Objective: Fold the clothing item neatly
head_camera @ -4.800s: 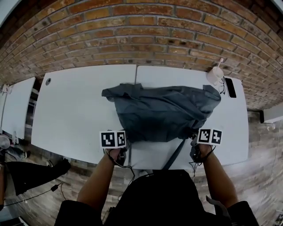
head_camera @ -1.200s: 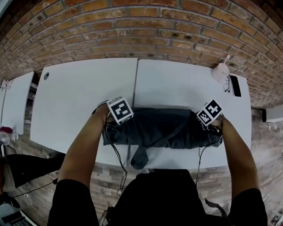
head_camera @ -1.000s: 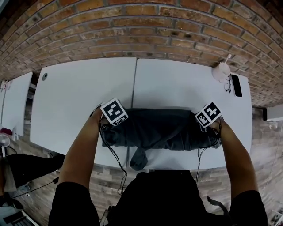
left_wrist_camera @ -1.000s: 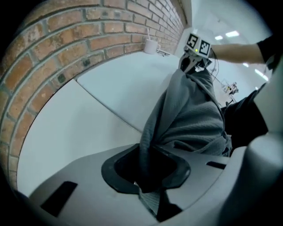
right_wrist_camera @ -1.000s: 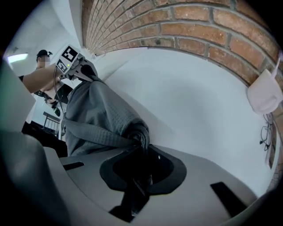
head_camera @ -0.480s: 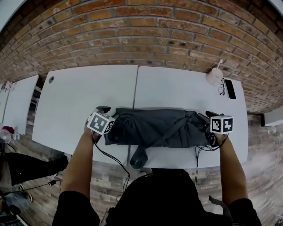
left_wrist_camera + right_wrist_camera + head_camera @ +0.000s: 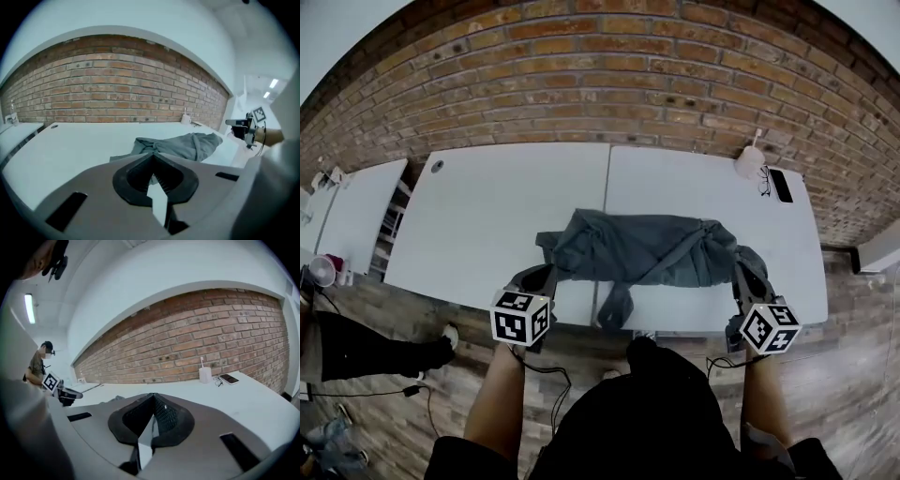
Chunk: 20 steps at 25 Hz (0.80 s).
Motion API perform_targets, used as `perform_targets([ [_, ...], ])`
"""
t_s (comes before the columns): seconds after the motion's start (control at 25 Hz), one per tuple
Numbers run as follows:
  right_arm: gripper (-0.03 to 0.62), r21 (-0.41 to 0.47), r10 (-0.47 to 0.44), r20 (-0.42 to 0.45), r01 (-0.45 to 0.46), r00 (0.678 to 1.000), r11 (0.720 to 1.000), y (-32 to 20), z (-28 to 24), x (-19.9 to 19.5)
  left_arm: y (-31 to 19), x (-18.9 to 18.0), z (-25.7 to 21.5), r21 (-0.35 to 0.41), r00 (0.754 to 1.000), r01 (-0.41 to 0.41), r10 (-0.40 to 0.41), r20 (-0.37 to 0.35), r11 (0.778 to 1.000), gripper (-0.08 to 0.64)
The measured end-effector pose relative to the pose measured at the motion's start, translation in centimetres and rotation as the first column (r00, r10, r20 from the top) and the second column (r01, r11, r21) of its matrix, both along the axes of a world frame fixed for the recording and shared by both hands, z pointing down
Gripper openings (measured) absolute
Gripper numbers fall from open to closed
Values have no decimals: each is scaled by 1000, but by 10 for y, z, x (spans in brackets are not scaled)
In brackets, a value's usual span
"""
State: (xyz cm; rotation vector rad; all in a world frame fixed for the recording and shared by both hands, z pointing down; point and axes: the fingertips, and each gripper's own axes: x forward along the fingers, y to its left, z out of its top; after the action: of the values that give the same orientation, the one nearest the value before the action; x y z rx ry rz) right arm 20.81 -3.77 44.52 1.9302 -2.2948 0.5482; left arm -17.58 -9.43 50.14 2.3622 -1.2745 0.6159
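Note:
A dark grey garment [image 7: 647, 248] lies bunched in a long strip across the middle of the white table [image 7: 487, 216], with one strap-like end [image 7: 614, 307] hanging over the front edge. My left gripper [image 7: 538, 278] hovers at the front edge, off the garment's left end. My right gripper [image 7: 741, 277] hovers by its right end. The jaws of both have just been closing and now stand shut with nothing between them. In the left gripper view the garment [image 7: 183, 145] lies beyond the shut jaws. In the right gripper view only a small dark bit of it [image 7: 117, 398] shows.
A white cup [image 7: 750, 161], glasses [image 7: 764, 183] and a phone [image 7: 781, 185] sit at the table's far right corner by the brick wall. A second white table [image 7: 352, 202] stands to the left. Wooden floor lies below the front edge.
Both grippers have let go of the garment's ends and pulled back and up towards the front edge. The garment stays on the table, looser than before.

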Motion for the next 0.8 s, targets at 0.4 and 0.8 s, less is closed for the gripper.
perform_targets([
  [0.4,2,-51,-83,21,84,996,995,86,13,-57,98,14,28,-28,999,-51,51,-4,998,-2],
  [0.8,2,-11,-229,-9,229,973,973,159,-10,-76,167,48,-9,60,999,-12,14,-33,998,-3],
])
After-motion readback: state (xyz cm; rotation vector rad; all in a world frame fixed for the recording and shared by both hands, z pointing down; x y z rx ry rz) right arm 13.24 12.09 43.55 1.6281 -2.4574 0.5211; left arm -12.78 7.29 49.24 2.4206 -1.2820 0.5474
